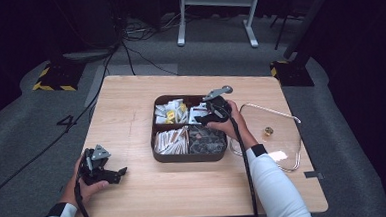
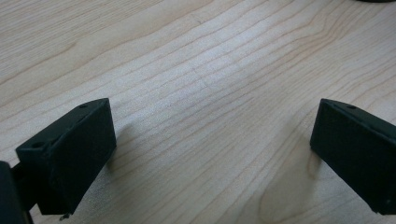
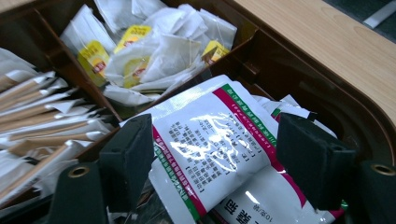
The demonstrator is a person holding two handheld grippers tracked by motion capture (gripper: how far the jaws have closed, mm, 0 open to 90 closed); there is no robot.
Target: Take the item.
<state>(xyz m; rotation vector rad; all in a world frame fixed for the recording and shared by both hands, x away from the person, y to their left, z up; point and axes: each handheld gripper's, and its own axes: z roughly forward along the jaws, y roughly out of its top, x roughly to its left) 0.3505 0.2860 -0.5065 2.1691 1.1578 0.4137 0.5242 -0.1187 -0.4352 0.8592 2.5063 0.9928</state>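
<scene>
On the wooden table point(image 1: 131, 121) in front of you sits a dark tray point(image 1: 189, 157) split into four sections, with a clear glass lid point(image 1: 277, 134) lying flat just right of it. Your right gripper point(image 3: 215, 154) hangs over the tray's far right section, jaws spread apart on either side of a white packet point(image 3: 219, 140) with red and green edging, not clamped on it. Tea bags point(image 3: 140, 60) with yellow tags fill the section beside it. Your left gripper point(image 2: 210, 154) rests near the table's front left edge, jaws wide apart over bare wood.
</scene>
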